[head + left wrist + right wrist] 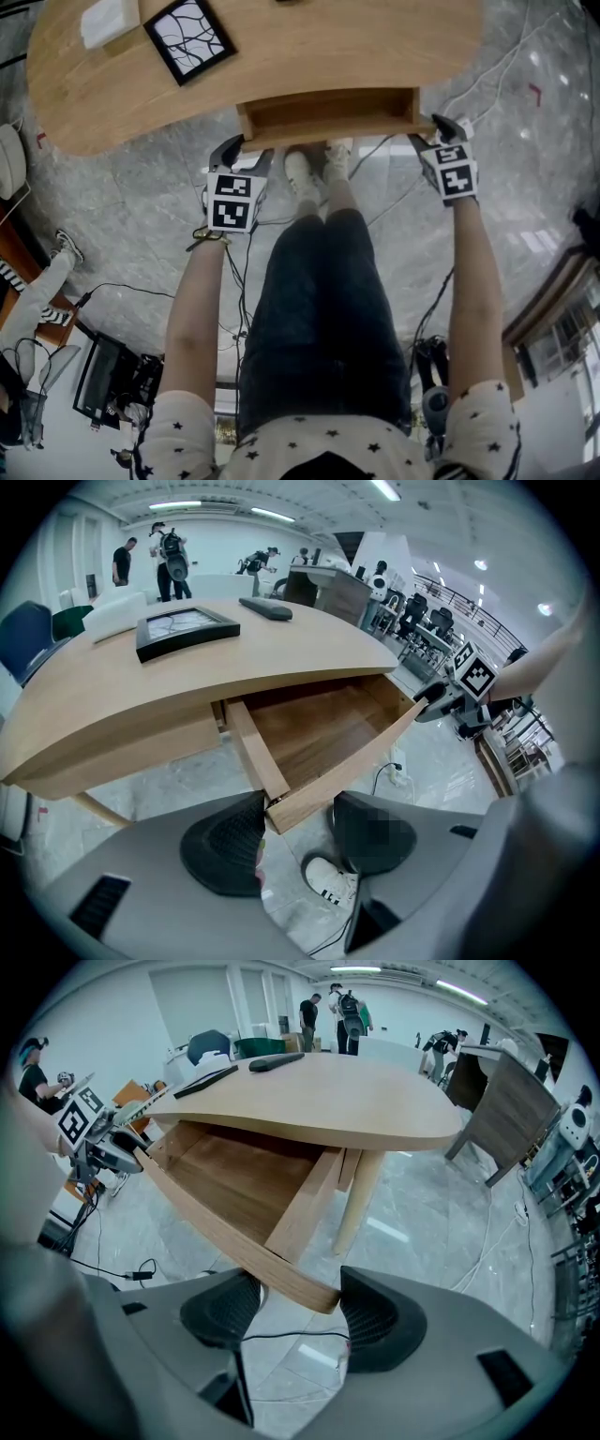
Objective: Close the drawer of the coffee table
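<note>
In front of the person stands one pale wooden coffee table with a curved tabletop (319, 47), one shallow wooden drawer (328, 114) and two grey two-jaw grippers. The drawer is pulled well out from under the tabletop's edge, toward the person's legs, and its bare plank floor and side rails are showing. The left gripper (295, 819) is unclenched, with the left corner of the drawer front sitting between its dark ribbed pads. The right gripper (298, 1309) is spread the same way around the right corner. On the tabletop lie one black-framed picture with dark lines on white (187, 37), one flat white box (103, 21) and one dark remote control (265, 608).
</note>
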Demonstrator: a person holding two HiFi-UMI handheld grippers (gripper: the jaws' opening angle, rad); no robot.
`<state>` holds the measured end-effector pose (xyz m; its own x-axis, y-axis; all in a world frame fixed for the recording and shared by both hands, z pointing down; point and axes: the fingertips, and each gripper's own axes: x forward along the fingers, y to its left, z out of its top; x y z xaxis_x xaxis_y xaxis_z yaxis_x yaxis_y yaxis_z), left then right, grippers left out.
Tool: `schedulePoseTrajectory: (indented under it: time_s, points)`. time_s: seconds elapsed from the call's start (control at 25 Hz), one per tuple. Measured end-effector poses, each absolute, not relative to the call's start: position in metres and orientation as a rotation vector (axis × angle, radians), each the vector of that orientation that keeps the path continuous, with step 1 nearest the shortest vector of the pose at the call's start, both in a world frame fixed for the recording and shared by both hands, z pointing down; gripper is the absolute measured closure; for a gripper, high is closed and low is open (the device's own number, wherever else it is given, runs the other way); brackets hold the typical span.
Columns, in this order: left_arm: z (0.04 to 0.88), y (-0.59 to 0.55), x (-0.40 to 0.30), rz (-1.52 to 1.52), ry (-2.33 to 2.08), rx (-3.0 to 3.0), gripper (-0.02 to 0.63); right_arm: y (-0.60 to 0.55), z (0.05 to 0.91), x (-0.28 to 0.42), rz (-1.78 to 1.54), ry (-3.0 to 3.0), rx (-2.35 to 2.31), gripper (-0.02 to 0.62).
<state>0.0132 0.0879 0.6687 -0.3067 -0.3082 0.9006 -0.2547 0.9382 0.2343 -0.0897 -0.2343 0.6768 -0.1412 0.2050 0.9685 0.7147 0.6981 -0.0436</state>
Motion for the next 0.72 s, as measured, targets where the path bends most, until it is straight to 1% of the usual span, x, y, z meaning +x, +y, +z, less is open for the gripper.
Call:
schedulePoseTrajectory:
  time_s: [0.72]
  points:
    - [0.667, 0.094, -0.01, -0.069, -1.936, 0.364, 0.364, -0.227, 0.676, -0.114, -0.519, -1.711, -0.753, 0.324]
